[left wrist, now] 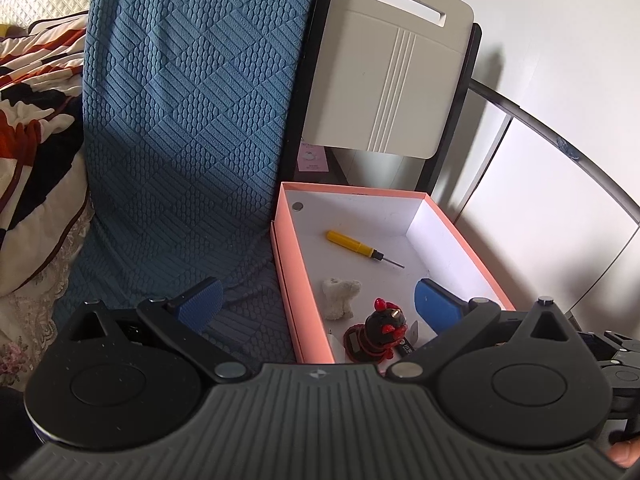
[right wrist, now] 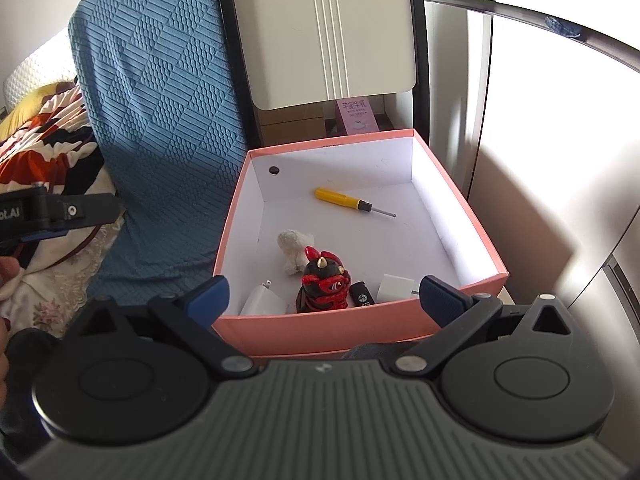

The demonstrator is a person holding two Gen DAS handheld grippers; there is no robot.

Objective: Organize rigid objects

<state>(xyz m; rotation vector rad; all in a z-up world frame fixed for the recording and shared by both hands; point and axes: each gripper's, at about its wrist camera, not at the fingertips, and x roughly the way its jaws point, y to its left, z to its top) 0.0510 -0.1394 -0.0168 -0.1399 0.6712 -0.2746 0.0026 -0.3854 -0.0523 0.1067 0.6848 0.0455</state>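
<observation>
Both grippers hang empty with jaws spread wide over the near end of the pink box (right wrist: 352,330). Right gripper (right wrist: 324,298) sits squarely before the box's near wall, its blue pads (right wrist: 442,294) level with the rim; left gripper (left wrist: 320,306) straddles the box's left wall, one pad over the blue textured cover (left wrist: 192,120), the other inside the box.

Contents, all resting on the white floor: a yellow screwdriver (right wrist: 354,202) toward the far end, long axis running crosswise, handle to the left and tip to the right; a white lumpy piece (right wrist: 294,250) mid-floor; a red-and-black figurine (right wrist: 324,284) upright against the near wall, flanked by a white charger (right wrist: 262,300) on its left, a black USB stick (right wrist: 362,294) and a second white plug (right wrist: 396,286) on its right.

Judgement: nothing loose shows outside the box. Should any item need moving, the near-wall cluster lies directly ahead of and below the right gripper, which is better centred; the screwdriver calls for a forward reach with pads closing across its crosswise shaft.
</observation>
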